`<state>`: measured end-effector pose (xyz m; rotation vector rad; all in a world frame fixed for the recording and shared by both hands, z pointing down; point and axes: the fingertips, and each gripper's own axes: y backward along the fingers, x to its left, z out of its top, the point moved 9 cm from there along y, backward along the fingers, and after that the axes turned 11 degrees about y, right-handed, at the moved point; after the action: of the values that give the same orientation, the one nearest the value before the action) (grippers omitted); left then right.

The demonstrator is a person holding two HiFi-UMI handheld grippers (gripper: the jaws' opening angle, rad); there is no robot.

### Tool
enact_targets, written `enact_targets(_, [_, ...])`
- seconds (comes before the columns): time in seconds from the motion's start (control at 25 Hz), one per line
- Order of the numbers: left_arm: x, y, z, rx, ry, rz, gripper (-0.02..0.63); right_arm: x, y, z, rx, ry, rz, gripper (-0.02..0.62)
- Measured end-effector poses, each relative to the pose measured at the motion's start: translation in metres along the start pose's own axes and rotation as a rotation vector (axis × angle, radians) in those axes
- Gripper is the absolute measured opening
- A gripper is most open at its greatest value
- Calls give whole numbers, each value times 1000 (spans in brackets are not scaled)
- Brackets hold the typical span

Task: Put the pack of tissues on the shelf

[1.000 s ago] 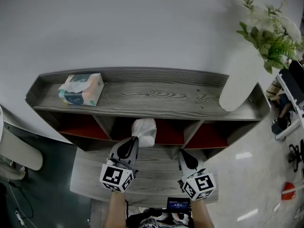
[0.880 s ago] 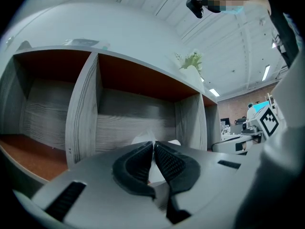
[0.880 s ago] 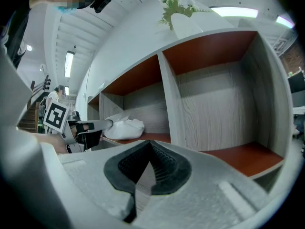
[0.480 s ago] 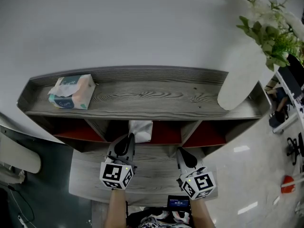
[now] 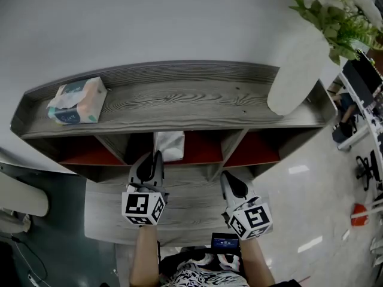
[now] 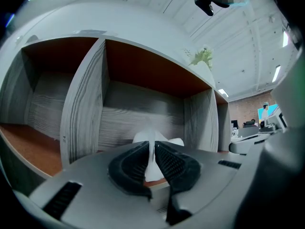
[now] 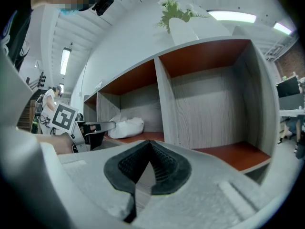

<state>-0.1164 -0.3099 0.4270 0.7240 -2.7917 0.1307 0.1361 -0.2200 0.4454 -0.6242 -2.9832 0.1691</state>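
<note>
The pack of tissues point(image 5: 169, 145) is a soft white packet in the middle compartment of the grey wooden shelf point(image 5: 197, 103). My left gripper point(image 5: 157, 156) reaches into that compartment's mouth and is shut on the pack's wrapper. In the left gripper view a fold of the pack point(image 6: 174, 142) is pinched between the dark pads point(image 6: 136, 163). The pack point(image 7: 126, 127) shows resting on the red-brown compartment floor in the right gripper view, with the left gripper point(image 7: 90, 130) beside it. My right gripper point(image 5: 225, 176) is shut and empty, in front of the right-hand divider.
A patterned tissue box point(image 5: 75, 100) lies on the shelf top at the left. A tall white vase point(image 5: 296, 64) with green plants point(image 5: 335, 17) stands at the top's right end. A lower grey board point(image 5: 191, 211) juts out under both grippers. Office furniture point(image 5: 365, 88) is at the far right.
My left gripper has carried the pack forward, deeper into the middle compartment, so less of it shows under the shelf top. The right gripper has kept its place beside it.
</note>
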Motion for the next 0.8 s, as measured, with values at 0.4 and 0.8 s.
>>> enact_targets(0.4, [-4, 30, -4, -10, 6, 20, 175, 19, 29, -2, 5, 0, -30, 5])
enact_targets(0.8, [-12, 88, -22, -8, 51, -76, 84, 56, 60, -19, 36, -3, -59, 5])
